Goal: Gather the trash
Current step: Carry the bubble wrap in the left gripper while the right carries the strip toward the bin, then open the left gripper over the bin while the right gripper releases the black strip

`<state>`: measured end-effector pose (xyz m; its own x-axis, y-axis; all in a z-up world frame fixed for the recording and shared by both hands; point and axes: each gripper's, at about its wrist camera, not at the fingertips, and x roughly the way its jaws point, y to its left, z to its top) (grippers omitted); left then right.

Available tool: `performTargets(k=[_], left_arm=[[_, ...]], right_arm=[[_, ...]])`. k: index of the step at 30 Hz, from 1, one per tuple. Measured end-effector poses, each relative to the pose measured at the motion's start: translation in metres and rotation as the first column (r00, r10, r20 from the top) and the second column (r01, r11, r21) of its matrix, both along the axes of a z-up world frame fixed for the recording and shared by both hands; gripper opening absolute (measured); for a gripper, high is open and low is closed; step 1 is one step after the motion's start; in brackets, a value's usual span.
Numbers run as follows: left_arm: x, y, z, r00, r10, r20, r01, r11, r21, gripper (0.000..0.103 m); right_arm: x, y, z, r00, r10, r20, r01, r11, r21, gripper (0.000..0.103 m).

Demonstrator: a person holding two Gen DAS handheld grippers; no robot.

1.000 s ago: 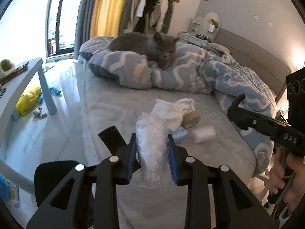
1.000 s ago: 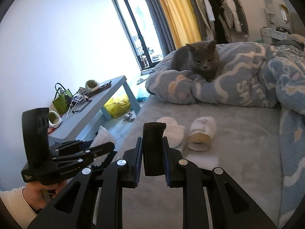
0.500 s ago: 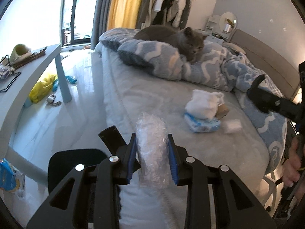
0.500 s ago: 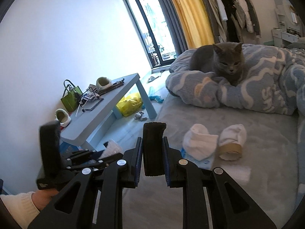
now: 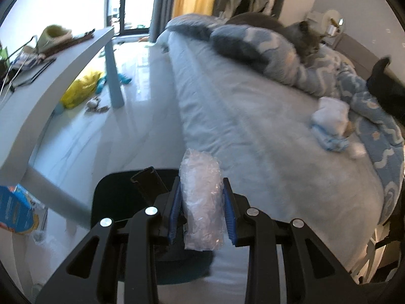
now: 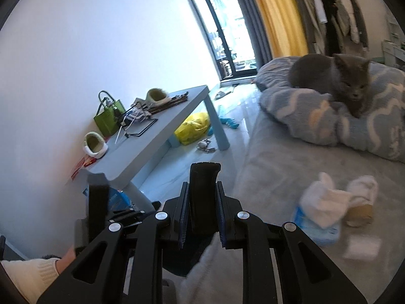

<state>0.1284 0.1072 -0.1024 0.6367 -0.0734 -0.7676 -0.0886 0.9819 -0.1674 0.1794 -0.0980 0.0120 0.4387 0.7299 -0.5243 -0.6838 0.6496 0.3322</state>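
**Both tools loaded beside the bed**

The left tool [image 5: 202, 214] is pinching a crumpled wad of clear plastic wrap [image 5: 201, 202] between its blue pads [image 5: 175, 211]; the wad stands upright and rises above the fingertips. Just beyond and below the wad, a dark round bin [image 5: 119, 195] sits on the floor beside the bed [image 5: 243, 116], partly hidden by the tool. A black piece juts up at the bin's near side, just left of the wad; what it is cannot be told.

The right tool [image 6: 202, 211] is pressed onto a black upright piece [image 6: 204, 192] that fills the gap between its pads. Whether this is part of the bin or a bag cannot be told.

The rest of the trash lies on the bed, well apart from the bin: a heap of white tissue [image 6: 322, 206] draped over a cardboard roll [image 6: 359, 211] and a blue-and-white packet [image 6: 314, 228], with a small white scrap [image 6: 362, 247] just beside them. Farther along the bed, a grey cat [image 6: 336, 76] rests on a rumpled blue patterned duvet [image 6: 316, 119].

Across the floor from the bed stands a pale blue worktop [image 6: 162, 136] carrying a green bag [image 6: 108, 119], slippers and loose clutter. A yellow bag [image 6: 193, 128] lies under the worktop.
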Motion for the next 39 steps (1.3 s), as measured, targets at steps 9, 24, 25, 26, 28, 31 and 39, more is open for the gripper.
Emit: performTargets(k=[9, 24, 25, 26, 28, 31, 39], left_arm=[[0.000, 0.035, -0.037, 0.992, 0.049, -0.119, -0.049, 0.999, 0.004, 0.033], [-0.001, 0.070, -0.106, 0.933, 0.059, -0.354, -0.096, 0.992, -0.088, 0.034], [-0.002, 0.070, -0.111, 0.927, 0.055, -0.371, -0.091, 0.993, -0.080, 0.034], [-0.003, 0.071, -0.114, 0.923, 0.055, -0.382, -0.090, 0.993, -0.075, 0.034], [-0.003, 0.073, -0.119, 0.915, 0.057, -0.399, -0.096, 0.992, -0.078, 0.034], [-0.006, 0.077, -0.125, 0.904, 0.061, -0.422, -0.110, 0.990, -0.093, 0.035], [-0.012, 0.091, -0.125, 0.893, 0.106, -0.438, -0.146, 0.988, -0.057, 0.057]], right_arm=[[0.003, 0.058, -0.013, 0.998, 0.059, -0.033, -0.061, 0.997, -0.055, 0.020], [0.016, 0.117, -0.056, 0.987, 0.105, -0.123, -0.121, 0.984, -0.129, 0.020], [0.017, 0.119, -0.060, 0.986, 0.106, -0.130, -0.123, 0.983, -0.135, 0.020], [0.018, 0.123, -0.065, 0.984, 0.106, -0.143, -0.126, 0.982, -0.140, 0.020], [0.020, 0.126, -0.074, 0.981, 0.105, -0.164, -0.130, 0.980, -0.148, 0.020], [0.023, 0.134, -0.090, 0.975, 0.106, -0.197, -0.140, 0.976, -0.167, 0.020], [0.023, 0.154, -0.113, 0.965, 0.116, -0.235, -0.168, 0.962, -0.213, 0.020]])
